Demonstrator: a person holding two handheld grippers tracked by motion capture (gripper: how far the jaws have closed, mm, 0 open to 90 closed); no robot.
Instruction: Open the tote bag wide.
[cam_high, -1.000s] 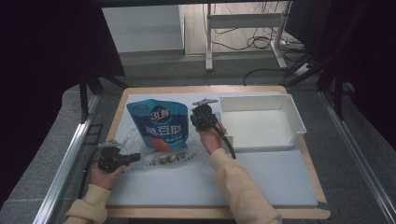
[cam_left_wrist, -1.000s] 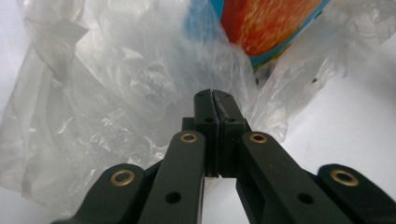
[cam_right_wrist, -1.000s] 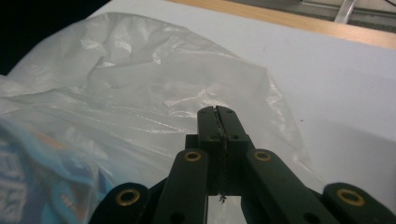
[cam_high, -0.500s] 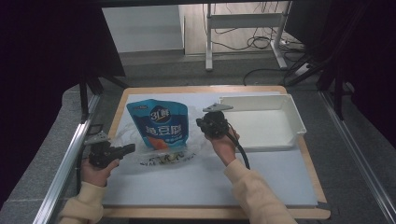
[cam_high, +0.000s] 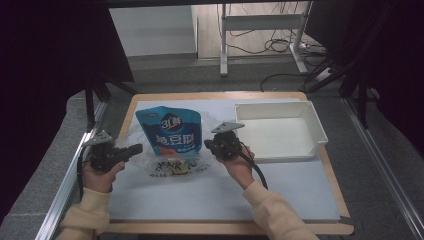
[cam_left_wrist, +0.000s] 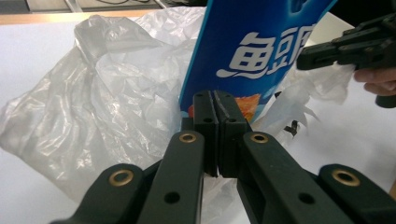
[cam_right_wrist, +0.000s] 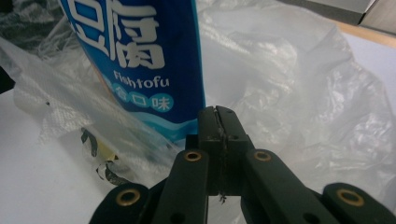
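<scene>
The thin clear plastic bag (cam_high: 165, 159) around the blue fish-tofu pouch (cam_high: 171, 131) looked light, limp and slippery. Both the left hand-held gripper (cam_high: 134, 149) and the right hand-held gripper (cam_high: 209, 145) had their jaws pressed together, each apparently pinching bag film; opposite edges seemed the best holds.

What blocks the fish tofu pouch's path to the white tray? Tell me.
Nothing visible lies between the fish tofu pouch and the white tray. The right gripper, jaws shut, hangs between them; the clear plastic bag wraps the pouch.

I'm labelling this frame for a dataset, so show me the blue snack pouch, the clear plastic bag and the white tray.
blue snack pouch (cam_high: 171, 131), high view, middle of its printed front.
clear plastic bag (cam_left_wrist: 93, 107), left gripper view, crumpled film left of the pouch.
white tray (cam_high: 320, 131), high view, its right wall.
</scene>
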